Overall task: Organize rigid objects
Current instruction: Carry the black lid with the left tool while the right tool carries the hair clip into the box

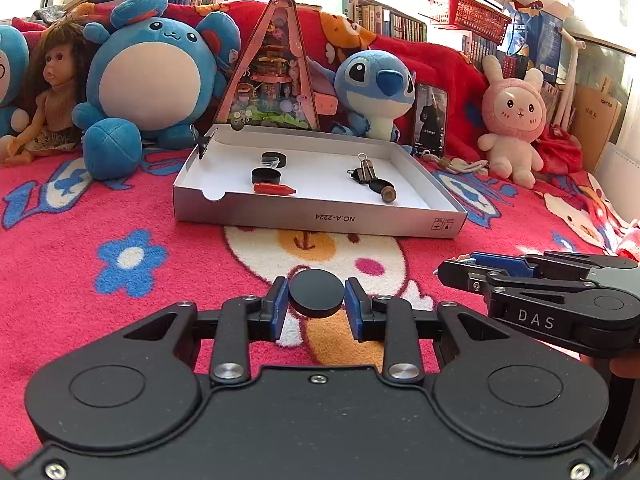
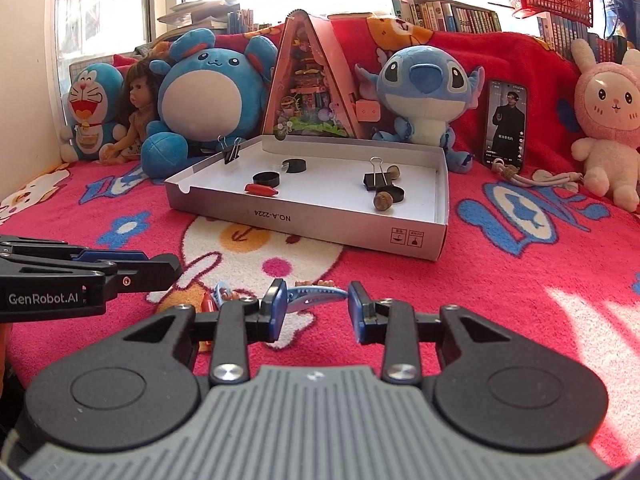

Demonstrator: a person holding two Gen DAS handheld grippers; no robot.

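Smooth round black disc (image 1: 316, 293) pinched in left tongs (image 1: 316, 307); right tongs (image 2: 317, 307) clamp serrated blue plastic piece (image 2: 316, 295).

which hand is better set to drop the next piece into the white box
Left, probably. The left gripper is shut on a black disc, lifted and aimed at the white box. The right gripper only straddles a blue-and-silver toy on the blanket.

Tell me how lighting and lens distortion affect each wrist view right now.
Left wrist view: windows behind the bookshelf are blown out white; the fisheye bows the open box; the black disc in the left hand-held gripper stays sharp. Right wrist view: same backlight glare up top, hard sun patches on the red blanket at right, edges curved.
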